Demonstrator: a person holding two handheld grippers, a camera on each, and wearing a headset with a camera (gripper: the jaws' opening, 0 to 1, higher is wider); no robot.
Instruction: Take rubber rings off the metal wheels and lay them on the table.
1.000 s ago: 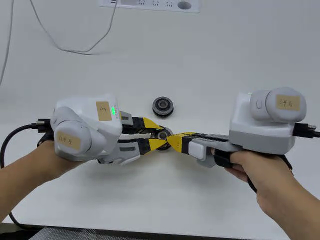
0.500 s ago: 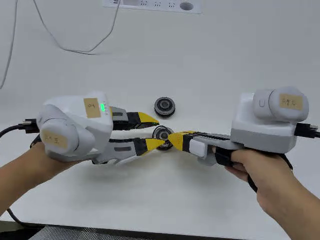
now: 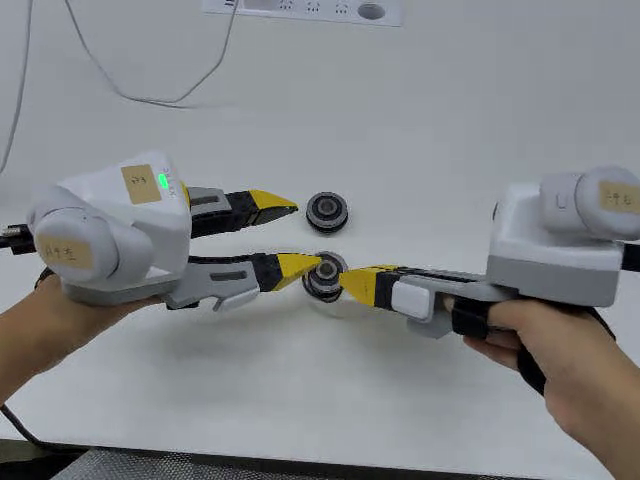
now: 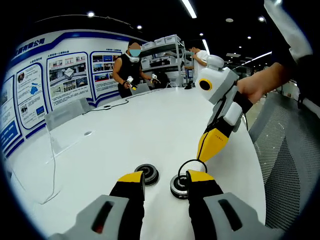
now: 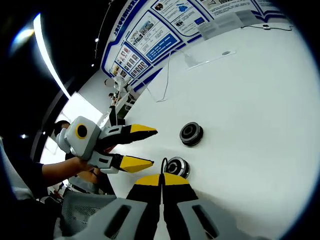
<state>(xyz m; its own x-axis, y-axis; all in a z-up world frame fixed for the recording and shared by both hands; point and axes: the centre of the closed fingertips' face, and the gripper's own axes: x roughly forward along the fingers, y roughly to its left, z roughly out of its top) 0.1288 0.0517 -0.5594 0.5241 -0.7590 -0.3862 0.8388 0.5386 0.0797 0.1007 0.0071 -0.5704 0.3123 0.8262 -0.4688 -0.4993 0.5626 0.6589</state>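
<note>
now we see the right gripper (image 3: 348, 281) closed on a rubber ring (image 4: 192, 160) beside the wheel (image 3: 322, 276) at its tip; the left gripper (image 3: 306, 236) gapes empty.

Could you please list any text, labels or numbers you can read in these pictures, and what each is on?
Nothing reads clearly.
Tan stickers on the left hand-held gripper: handwriting, too blurred.
Tan label on the right hand-held gripper: too blurred.
Wall posters and blue banner: print too small.

Left gripper (image 3: 306, 235), right gripper (image 3: 345, 281) grey-wht, yellow tips
</note>
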